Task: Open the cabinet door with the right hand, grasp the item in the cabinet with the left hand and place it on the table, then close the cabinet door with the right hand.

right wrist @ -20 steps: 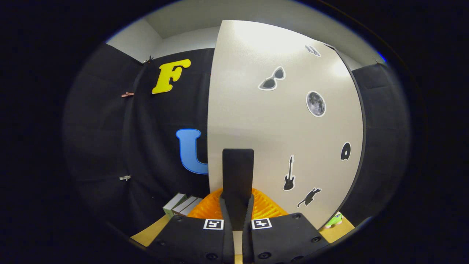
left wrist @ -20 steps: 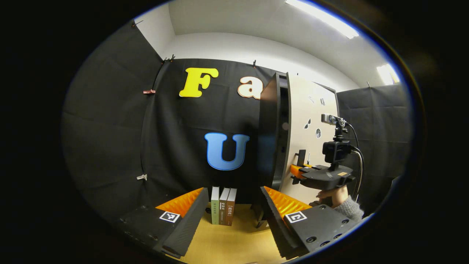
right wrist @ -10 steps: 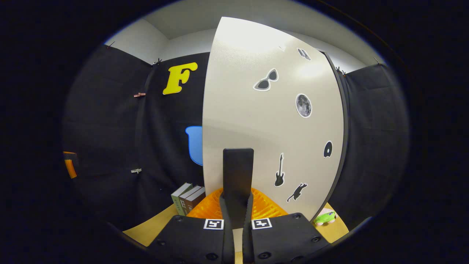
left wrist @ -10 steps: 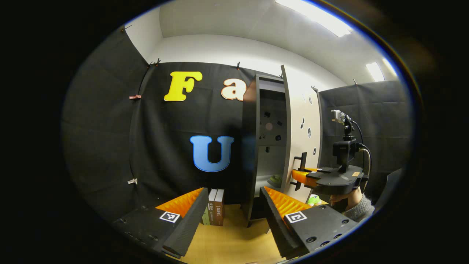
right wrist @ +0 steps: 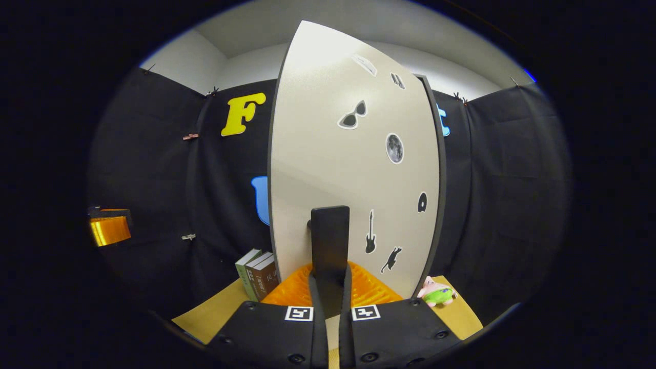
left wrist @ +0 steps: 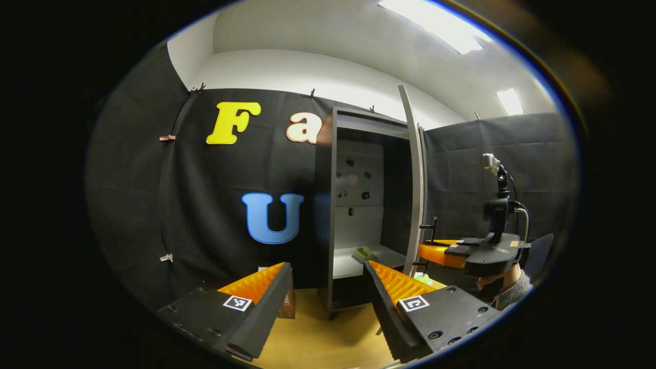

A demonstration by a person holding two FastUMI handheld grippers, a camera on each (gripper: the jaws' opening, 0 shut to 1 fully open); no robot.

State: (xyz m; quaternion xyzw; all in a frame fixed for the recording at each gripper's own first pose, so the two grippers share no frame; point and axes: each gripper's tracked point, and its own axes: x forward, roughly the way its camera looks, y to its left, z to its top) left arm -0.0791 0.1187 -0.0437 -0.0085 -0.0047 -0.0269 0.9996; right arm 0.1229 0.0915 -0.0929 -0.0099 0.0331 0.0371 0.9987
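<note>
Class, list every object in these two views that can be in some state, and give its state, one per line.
Beige cabinet door with stickers: swung open.
Black door handle: clamped by right gripper.
Left gripper: open, holding nothing.
Small green item on cabinet shelf: lying untouched.
Upright books: standing on table.

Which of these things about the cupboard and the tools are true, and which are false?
1. The cabinet door stands open. True.
2. The right tool is shut on the door handle. True.
3. The left tool holds the small green item. False: it is open and empty; the item lies on the cabinet shelf.
4. The books stand inside the cabinet. False: they stand on the table.
</note>
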